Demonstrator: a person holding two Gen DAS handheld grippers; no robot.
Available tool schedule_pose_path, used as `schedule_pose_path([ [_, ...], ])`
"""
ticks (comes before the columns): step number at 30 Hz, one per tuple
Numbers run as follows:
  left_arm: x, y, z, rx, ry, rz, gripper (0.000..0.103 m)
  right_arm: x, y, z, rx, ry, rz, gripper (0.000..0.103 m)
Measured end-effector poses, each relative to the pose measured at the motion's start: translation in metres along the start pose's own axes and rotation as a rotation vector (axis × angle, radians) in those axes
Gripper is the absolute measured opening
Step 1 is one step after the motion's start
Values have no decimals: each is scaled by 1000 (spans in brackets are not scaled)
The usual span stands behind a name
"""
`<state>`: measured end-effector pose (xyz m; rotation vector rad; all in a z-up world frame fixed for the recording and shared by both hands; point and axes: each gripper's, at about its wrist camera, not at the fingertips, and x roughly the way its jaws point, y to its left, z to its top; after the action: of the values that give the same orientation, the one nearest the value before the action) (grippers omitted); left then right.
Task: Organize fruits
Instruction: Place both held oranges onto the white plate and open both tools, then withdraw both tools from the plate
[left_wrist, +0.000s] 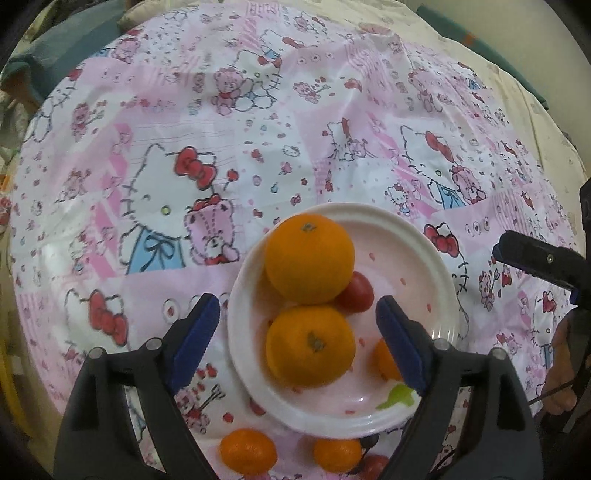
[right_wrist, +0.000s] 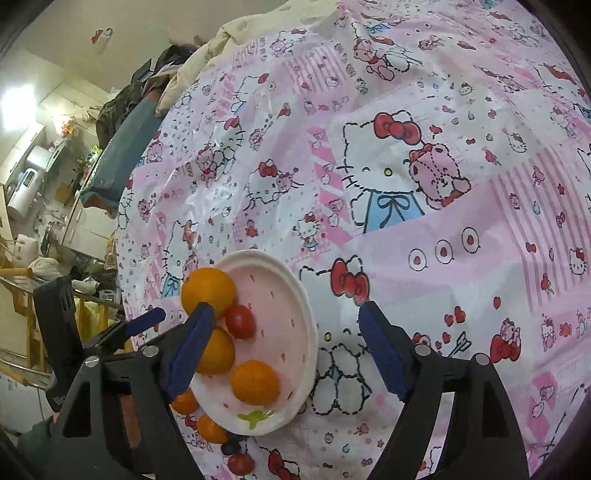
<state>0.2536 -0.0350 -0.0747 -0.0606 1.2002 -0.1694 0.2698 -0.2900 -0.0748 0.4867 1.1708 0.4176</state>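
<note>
Left gripper (left_wrist: 297, 325): fingers spread wide, nothing between them, hovering over the near half of the white plate (left_wrist: 439, 280). Its blue pads (left_wrist: 194, 339) straddle the front orange.

Plate contents, left wrist view: two large oranges, one at the far side (left_wrist: 309, 258) and one nearer (left_wrist: 310, 349), touching each other. A small red tomato (left_wrist: 355, 292) sits tucked against the right of the far orange. A smaller mandarin (left_wrist: 384, 360) lies at the plate's right, partly hidden behind the right finger. Green leaf print on the near rim.

Off the plate, on the pink cartoon-cat tablecloth (left_wrist: 258, 129) covering the surface: two mandarins just beside the near rim, one left (left_wrist: 248, 451), one right (left_wrist: 338, 455), plus a red fruit (left_wrist: 375, 465) at the frame bottom, partly cut off.

Right gripper (right_wrist: 286, 350): also released, empty, held to the right of the plate with its left finger over the plate's edge. Right wrist view shows a dark round fruit (right_wrist: 231, 447) and a red one (right_wrist: 241, 463) on the cloth beside the near rim
</note>
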Motion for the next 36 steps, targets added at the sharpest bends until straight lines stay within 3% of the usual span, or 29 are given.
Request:
schedule_pose_path([
  [13,-55,11,-38,-66,-90,25,84,-18,38,-22,-120,-17,-23,83],
  [18,-65,16,-55,-58,-106,89,84,-27,48,-37,-140,-27,-37,83],
  [24,-84,27,-73,-111,-129,83,84,-41,57,-56,-168,-50,-53,83],
  [30,-96,33,-93,-167,-118,66,84,-47,52,-77,-133,-40,-56,83],
  [36,-105,24,-112,-134,-134,90,84,-55,54,-93,-118,-49,-52,83],
])
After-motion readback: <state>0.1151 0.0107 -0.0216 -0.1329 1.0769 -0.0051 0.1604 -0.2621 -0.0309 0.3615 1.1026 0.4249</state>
